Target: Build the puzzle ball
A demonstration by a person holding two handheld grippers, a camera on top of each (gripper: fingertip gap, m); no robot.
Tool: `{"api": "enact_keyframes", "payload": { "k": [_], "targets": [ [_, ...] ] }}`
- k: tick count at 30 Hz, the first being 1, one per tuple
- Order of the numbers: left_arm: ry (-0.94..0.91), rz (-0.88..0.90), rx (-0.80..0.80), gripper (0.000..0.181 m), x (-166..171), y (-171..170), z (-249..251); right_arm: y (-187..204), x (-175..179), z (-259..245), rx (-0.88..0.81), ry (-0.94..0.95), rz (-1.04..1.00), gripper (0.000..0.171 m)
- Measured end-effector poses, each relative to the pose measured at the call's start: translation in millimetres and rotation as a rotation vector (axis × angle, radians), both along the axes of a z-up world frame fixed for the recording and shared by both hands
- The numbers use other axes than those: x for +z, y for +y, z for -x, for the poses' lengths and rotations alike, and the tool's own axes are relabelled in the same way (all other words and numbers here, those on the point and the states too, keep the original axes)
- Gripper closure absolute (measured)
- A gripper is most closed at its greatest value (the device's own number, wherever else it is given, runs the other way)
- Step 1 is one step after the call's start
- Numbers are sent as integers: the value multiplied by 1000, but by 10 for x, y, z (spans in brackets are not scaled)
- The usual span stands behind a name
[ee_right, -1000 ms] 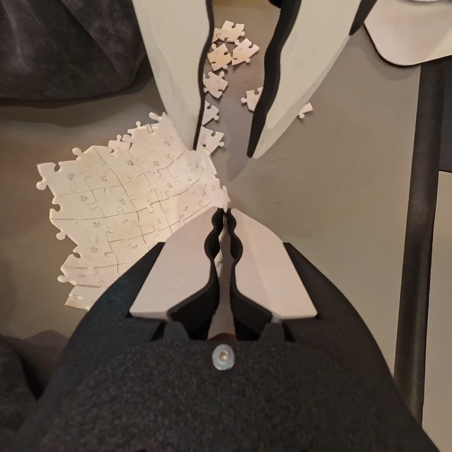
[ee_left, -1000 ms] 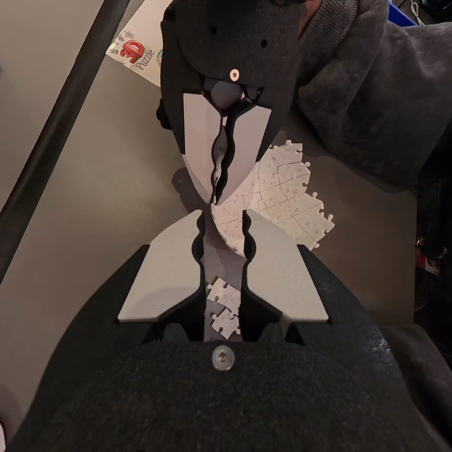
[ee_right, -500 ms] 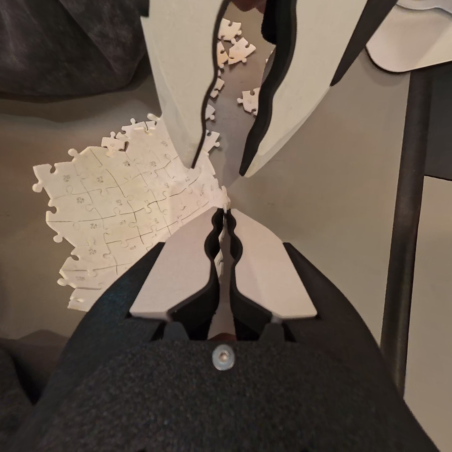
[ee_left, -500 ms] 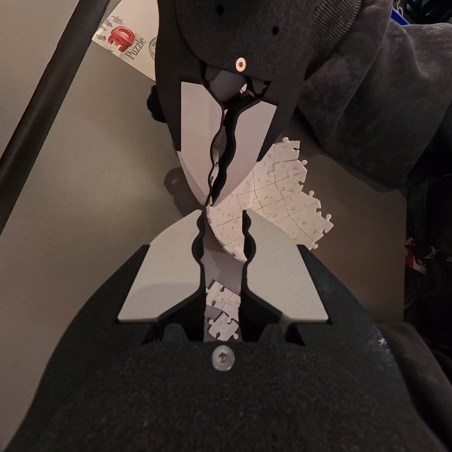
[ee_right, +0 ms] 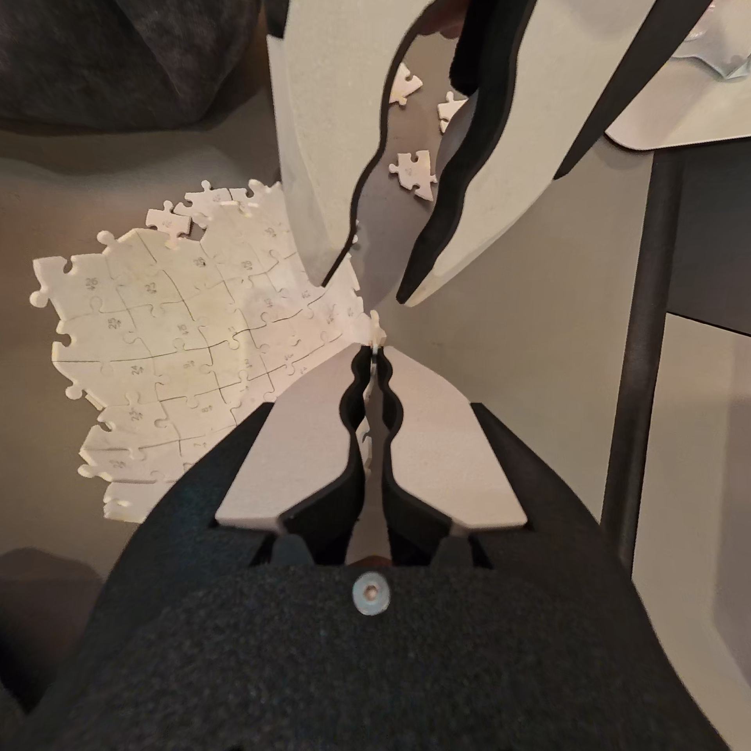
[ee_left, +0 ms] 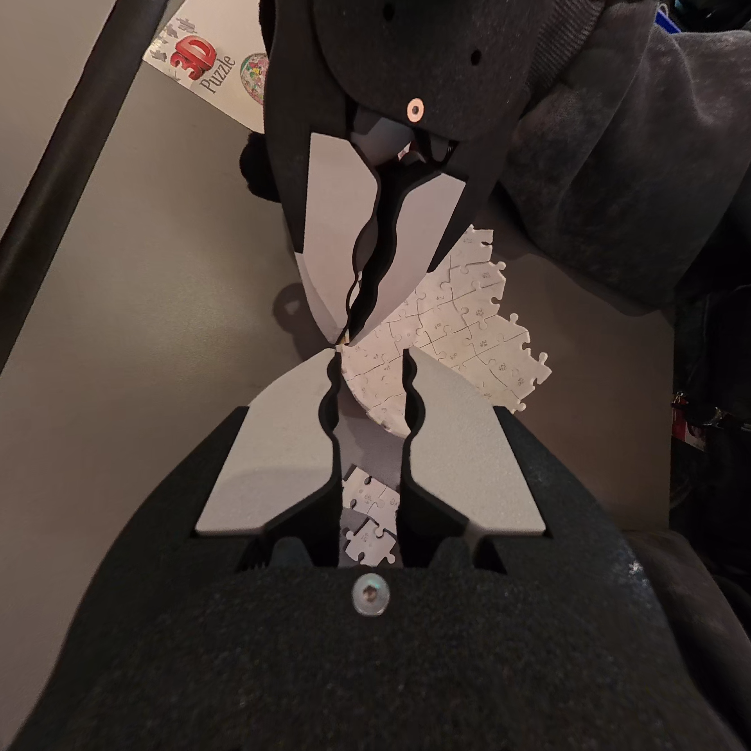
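Right wrist view, items listed left to right, places given against the curved puzzle shell.

- Person's dark grey sleeve point(ee_right: 101, 61): upper left, beyond the shell, well apart from it.
- Curved puzzle shell point(ee_right: 162, 337): a partly built section of the puzzle ball, many white interlocked pieces shown from their numbered backs, edges ragged with tabs. It sits over the grey table point(ee_right: 508, 365) at left of centre; whether its far edge rests on the table cannot be told.
- Right gripper point(ee_right: 376, 353): at the shell's right-hand corner, pinched tight on that corner, a sliver of white edge standing between the tips.
- Left gripper point(ee_right: 361, 292): just above the shell's right corner, reaching in from the top, its fingers parted with nothing between them; one tip overlaps the shell's upper right edge.
- Loose puzzle pieces point(ee_right: 414, 174): on the table beyond the shell's right corner, seen through the gap of the parted fingers.
- Black frame bar point(ee_right: 642, 365): upright, well to the right of the shell.

Left wrist view, supplementary: puzzle box point(ee_left: 211, 69) at upper left, beyond the shell and well apart; more loose pieces lie on the near side of the shell.

Step in hand, as judged: the shell is steadied by one corner while the free gripper goes for another piece. Much of the ball is unbuilt. Next move calls for closing on one loose piece by its edge, then matching its tab to an open notch on the shell's rim without flexing the joined pieces apart.
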State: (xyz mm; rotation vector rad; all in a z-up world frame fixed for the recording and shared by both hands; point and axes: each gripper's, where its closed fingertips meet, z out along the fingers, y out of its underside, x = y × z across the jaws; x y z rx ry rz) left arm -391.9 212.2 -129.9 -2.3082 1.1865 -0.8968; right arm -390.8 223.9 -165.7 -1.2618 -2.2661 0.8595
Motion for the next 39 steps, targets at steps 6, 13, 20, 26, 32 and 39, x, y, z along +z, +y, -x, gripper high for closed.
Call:
{"api": "enact_keyframes", "payload": {
  "k": [6, 13, 20, 26, 32, 39],
  "targets": [
    [2, 12, -2, 153, -28, -4, 0, 16, -15, 3, 1, -10, 1, 167],
    [-3, 38, -12, 153, -82, -10, -28, 27, -28, 3, -1, -16, -4, 166],
    [-7, 34, -6, 153, -64, -7, -11, 31, -59, 0, -4, -29, -7, 163],
    [-11, 30, -2, 153, -50, -3, 1, 32, -56, -3, -5, -29, -7, 164],
    [-12, 30, 0, 153, -50, 0, 7, 36, -15, 3, -1, -10, -34, 166],
    [-10, 35, -2, 153, -62, -3, 3, 48, 22, 2, 11, 12, -97, 167]
  ]
}}
